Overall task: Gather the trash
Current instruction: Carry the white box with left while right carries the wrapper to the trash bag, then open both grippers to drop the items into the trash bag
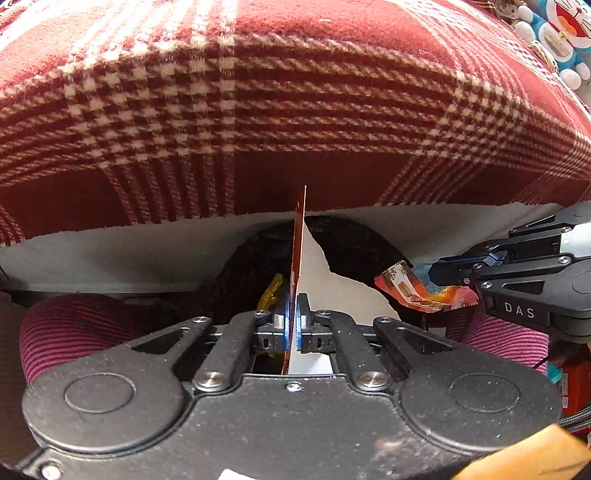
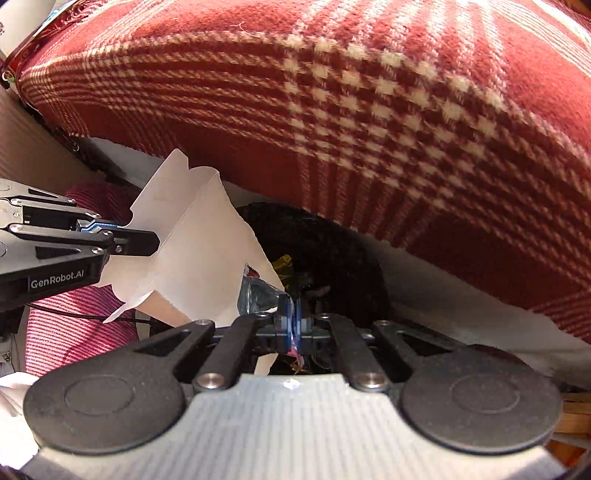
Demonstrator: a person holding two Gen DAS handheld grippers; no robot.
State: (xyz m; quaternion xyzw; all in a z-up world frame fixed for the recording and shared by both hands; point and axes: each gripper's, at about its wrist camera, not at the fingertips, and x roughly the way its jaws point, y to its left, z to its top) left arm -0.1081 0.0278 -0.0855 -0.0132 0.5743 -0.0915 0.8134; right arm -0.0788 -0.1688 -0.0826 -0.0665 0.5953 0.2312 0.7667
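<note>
We see a red and white checked blanket (image 1: 295, 92), a blue cat toy (image 1: 565, 33), and pink striped cloth (image 1: 66, 332).

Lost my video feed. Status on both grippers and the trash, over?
Left gripper shut on torn white cardboard piece. Right gripper shut on crumpled colourful snack wrapper. Both above black-lined bin; nothing blocking.

Legible markings: "DAS" in white letters on the black body of the right gripper (image 1: 448, 275); "GenRobot.AI" in white letters on the black body of the left gripper (image 2: 147, 242).
</note>
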